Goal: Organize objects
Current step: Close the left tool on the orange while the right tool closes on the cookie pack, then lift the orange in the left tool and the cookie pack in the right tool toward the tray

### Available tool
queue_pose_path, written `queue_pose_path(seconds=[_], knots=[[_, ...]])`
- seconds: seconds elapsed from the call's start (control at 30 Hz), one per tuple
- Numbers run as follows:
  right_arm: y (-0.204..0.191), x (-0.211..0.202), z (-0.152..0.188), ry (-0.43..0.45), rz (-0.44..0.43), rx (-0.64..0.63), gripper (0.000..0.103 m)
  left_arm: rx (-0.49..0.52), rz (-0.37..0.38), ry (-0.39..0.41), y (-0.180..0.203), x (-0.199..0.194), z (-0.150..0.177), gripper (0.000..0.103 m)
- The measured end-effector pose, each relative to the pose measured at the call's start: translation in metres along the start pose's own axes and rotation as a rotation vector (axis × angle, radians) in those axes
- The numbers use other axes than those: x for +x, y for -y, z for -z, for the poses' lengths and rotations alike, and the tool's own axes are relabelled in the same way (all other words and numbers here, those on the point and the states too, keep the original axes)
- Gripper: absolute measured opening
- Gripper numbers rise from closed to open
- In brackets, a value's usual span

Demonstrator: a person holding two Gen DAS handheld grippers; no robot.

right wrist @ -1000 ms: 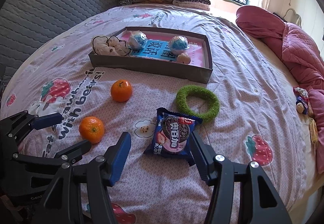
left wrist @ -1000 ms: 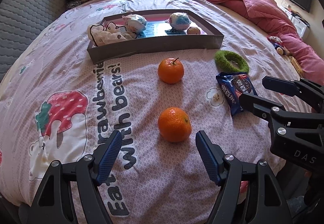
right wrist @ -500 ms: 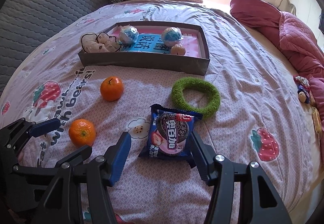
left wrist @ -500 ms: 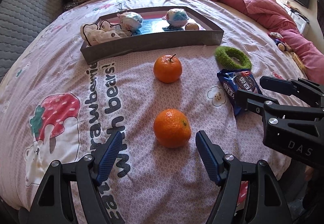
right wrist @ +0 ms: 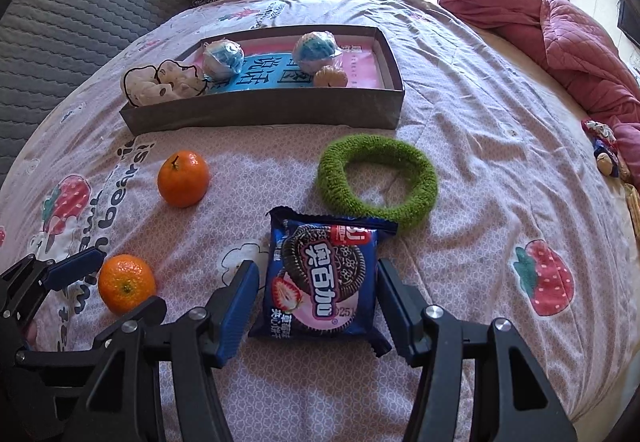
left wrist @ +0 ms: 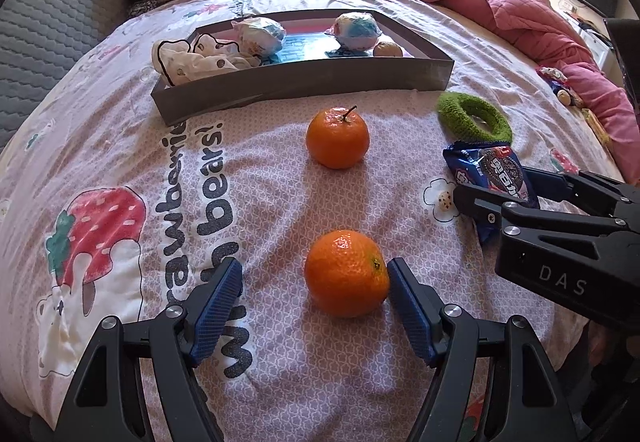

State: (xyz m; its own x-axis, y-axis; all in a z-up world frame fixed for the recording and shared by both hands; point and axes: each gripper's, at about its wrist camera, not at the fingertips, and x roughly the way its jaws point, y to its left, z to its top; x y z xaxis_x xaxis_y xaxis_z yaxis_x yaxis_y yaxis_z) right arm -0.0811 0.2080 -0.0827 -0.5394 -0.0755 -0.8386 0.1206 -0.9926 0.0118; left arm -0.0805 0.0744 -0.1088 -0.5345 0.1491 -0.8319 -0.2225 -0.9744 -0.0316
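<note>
Near orange (left wrist: pixel 346 273) lies on the bedspread (left wrist: pixel 280 194) between the spread fingers of the left gripper (left wrist: pixel 314 294); right pad (left wrist: pixel 408 312) looks to touch it, contact uncertain. Cookie packet (right wrist: pixel 324 278), at 3 o'clock of the orange, sits inside the released right gripper (right wrist: pixel 314 300), ungripped. Both grippers tilt downward. Far orange (left wrist: pixel 337 138) and box (left wrist: pixel 304 82) lie at 12 o'clock.

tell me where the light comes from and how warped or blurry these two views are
Left wrist view: light from the far window, so the near orange and the far orange cast shadows toward the camera; the box front wall bows from fisheye. Right wrist view: bright window glare at top, cookie packet print sharp, dark corners.
</note>
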Motion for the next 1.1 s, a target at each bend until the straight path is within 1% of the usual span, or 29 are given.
queue_pose_path(seconds=[0.07,0.17,0.33,0.37,0.4,0.63,0.9,1.1], knots=[[0.000,0.003,0.000,0.004,0.004,0.003,0.059,-0.004,-0.001,0.000,-0.001,0.002,-0.001,0.075],[0.000,0.006,0.000,0.009,0.000,0.009,0.058,-0.006,0.003,0.003,-0.001,0.003,-0.002,0.070],[0.000,0.007,0.000,0.021,-0.005,0.003,0.053,0.010,0.007,0.011,0.004,0.004,-0.003,0.050],[0.001,0.006,0.000,0.024,-0.009,0.004,0.053,0.011,0.008,0.013,0.005,0.004,-0.003,0.042],[0.002,0.006,0.001,0.027,-0.012,0.005,0.052,0.015,0.007,0.014,0.006,0.004,-0.003,0.041],[0.002,0.000,0.003,0.039,-0.048,-0.002,0.052,0.000,0.019,0.017,0.004,0.002,-0.002,0.040],[-0.006,-0.018,0.004,0.072,-0.072,-0.025,0.052,0.000,-0.004,0.026,0.002,-0.006,-0.003,0.040],[-0.009,-0.031,0.000,0.102,-0.074,-0.035,0.052,-0.006,-0.015,0.058,-0.001,-0.018,-0.006,0.040]])
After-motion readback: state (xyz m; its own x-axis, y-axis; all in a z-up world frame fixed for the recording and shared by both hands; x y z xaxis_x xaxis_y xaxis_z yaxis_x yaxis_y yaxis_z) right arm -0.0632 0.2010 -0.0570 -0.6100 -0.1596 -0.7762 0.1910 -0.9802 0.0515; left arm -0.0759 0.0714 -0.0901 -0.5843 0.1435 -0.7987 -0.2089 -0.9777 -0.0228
